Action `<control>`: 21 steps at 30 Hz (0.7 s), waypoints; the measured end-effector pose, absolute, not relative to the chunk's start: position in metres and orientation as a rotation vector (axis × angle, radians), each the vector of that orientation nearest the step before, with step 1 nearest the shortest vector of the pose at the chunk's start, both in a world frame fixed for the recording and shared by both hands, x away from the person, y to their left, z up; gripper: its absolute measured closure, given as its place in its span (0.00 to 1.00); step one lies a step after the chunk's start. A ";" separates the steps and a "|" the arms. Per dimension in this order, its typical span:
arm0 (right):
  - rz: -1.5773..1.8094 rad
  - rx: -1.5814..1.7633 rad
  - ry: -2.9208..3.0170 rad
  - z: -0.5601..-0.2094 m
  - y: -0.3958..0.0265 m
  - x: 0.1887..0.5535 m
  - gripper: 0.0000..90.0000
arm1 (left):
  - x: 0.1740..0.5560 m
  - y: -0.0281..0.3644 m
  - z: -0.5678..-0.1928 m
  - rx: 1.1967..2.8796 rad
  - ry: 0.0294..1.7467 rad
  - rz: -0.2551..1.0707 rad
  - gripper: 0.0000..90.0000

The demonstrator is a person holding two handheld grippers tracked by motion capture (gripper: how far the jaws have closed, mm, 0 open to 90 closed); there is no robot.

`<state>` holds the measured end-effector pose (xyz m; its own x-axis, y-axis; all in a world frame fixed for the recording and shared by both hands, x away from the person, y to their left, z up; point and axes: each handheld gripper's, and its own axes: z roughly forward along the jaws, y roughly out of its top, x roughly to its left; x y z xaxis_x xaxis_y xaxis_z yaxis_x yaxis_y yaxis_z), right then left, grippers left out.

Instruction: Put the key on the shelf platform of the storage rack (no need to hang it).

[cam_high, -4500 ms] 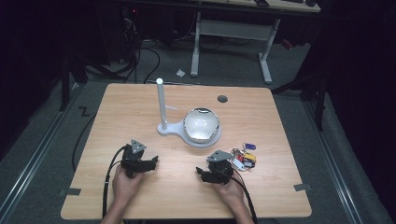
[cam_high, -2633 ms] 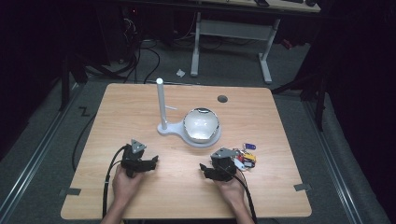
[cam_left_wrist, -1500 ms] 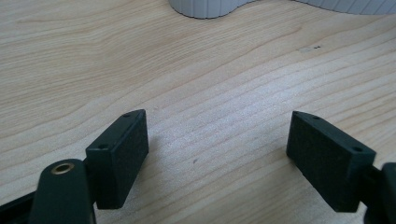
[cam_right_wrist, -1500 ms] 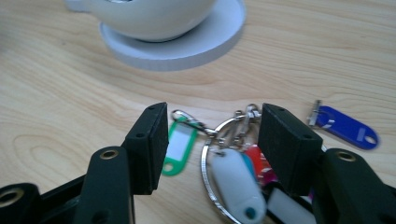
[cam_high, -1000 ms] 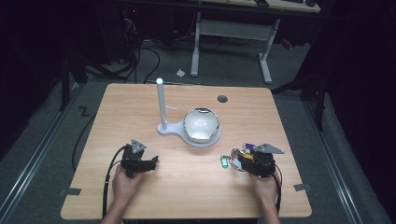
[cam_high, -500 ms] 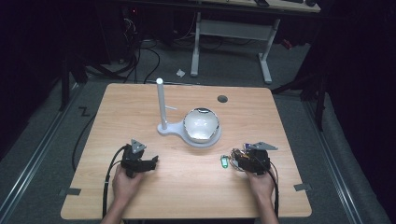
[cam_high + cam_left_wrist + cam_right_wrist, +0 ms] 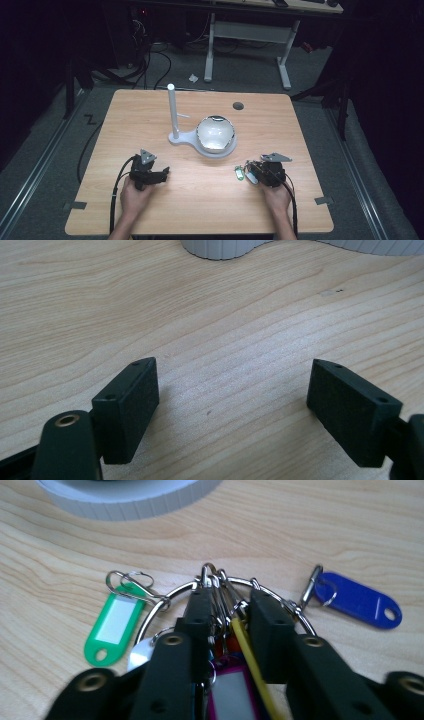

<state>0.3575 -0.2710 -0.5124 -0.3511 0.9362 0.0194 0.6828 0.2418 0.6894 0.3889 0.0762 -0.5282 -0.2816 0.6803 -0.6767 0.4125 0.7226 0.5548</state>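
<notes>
Right gripper, nearest the table's front edge on the person's right, has its jaws drawn in on a bunch of key tags on a large metal ring; clips and a yellow strip are pinched between the pads, and a pink-framed tag sits low between the jaws. The green tag lies flat on the wood to one side, the blue tag to the other, both fanned out from the ring and resting on the table. In the high view the right gripper and the bunch lie just short of the white stand's base, with the green tag poking out toward the middle. Left gripper: jaws wide apart, nothing between them, bare wood below; in the high view it rests at the near left, well apart from the bunch. Farther back, the white stand with its upright post and the shiny bowl on its base. Judgement: grasp looks made, but the bunch is not yet lifted clear; carrying it to the stand, probably onto the post or into the bowl, is left.
</notes>
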 end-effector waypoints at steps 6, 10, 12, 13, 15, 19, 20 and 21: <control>0.924 1.471 2.117 -0.510 -0.275 0.353 0.92 | 0.389 0.076 -0.528 0.840 1.917 0.332 0.23; 0.946 1.464 2.095 -0.506 -0.278 0.351 0.94 | 0.389 0.076 -0.528 0.841 1.917 0.332 0.23; 0.925 1.446 2.105 -0.505 -0.278 0.350 0.94 | 0.389 0.076 -0.528 0.840 1.918 0.332 0.23; 0.925 1.441 2.106 -0.504 -0.278 0.350 0.94 | 0.389 0.076 -0.528 0.841 1.917 0.332 0.23; 0.948 1.444 2.094 -0.502 -0.280 0.348 0.94 | 0.389 0.076 -0.528 0.843 1.916 0.333 0.23; 1.004 1.448 2.052 -0.494 -0.286 0.343 0.94 | 0.389 0.076 -0.528 0.842 1.917 0.332 0.23; 1.004 1.448 2.052 -0.494 -0.286 0.343 0.94 | 0.389 0.076 -0.528 0.842 1.917 0.332 0.23; 1.013 1.431 2.053 -0.491 -0.288 0.342 0.94 | 0.389 0.076 -0.528 0.842 1.916 0.333 0.23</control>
